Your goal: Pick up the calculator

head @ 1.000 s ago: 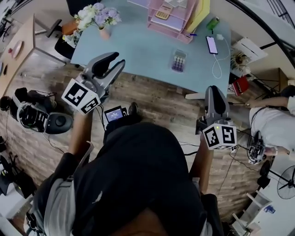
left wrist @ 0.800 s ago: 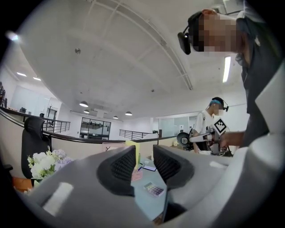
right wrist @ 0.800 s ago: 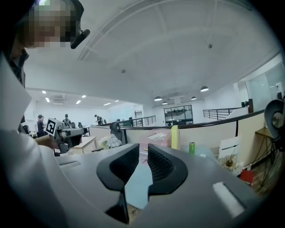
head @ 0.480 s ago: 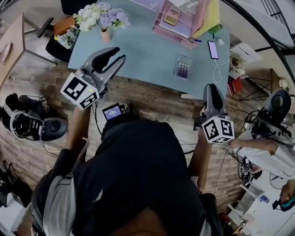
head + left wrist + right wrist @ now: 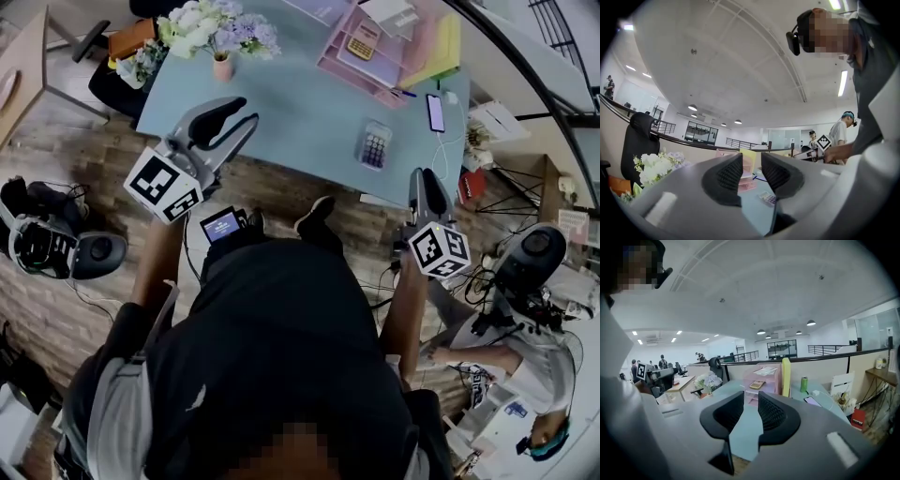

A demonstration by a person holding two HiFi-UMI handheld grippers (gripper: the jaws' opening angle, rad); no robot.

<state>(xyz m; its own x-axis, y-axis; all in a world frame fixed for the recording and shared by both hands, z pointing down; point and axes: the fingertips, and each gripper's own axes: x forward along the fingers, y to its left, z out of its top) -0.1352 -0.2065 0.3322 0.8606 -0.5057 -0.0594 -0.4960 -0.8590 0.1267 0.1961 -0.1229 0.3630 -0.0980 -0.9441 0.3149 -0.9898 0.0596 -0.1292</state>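
The calculator (image 5: 375,147), pale with purple keys, lies flat near the front edge of the light blue table (image 5: 291,103); the left gripper view shows this calculator (image 5: 768,198) low between the jaws' line of sight. My left gripper (image 5: 246,111) hovers over the table's front left edge, open and empty, well left of the calculator. My right gripper (image 5: 424,174) hangs just off the table's front edge, below and right of the calculator. Its jaws are opening, a narrow gap shows, and nothing is between them. The left gripper (image 5: 751,171) and right gripper (image 5: 757,411) both point across the table.
A pink desk tray (image 5: 375,52) at the back holds a second, yellow calculator (image 5: 361,45). A flower vase (image 5: 220,64) stands back left, a phone (image 5: 436,112) on a cable back right, with a green can (image 5: 803,384) near it. Gear (image 5: 56,248) lies on the floor left; a person (image 5: 525,375) crouches right.
The person has stepped toward the table, a foot now showing ahead. Both grippers have come nearer the table's front edge, and the calculator sits closer to the right gripper.
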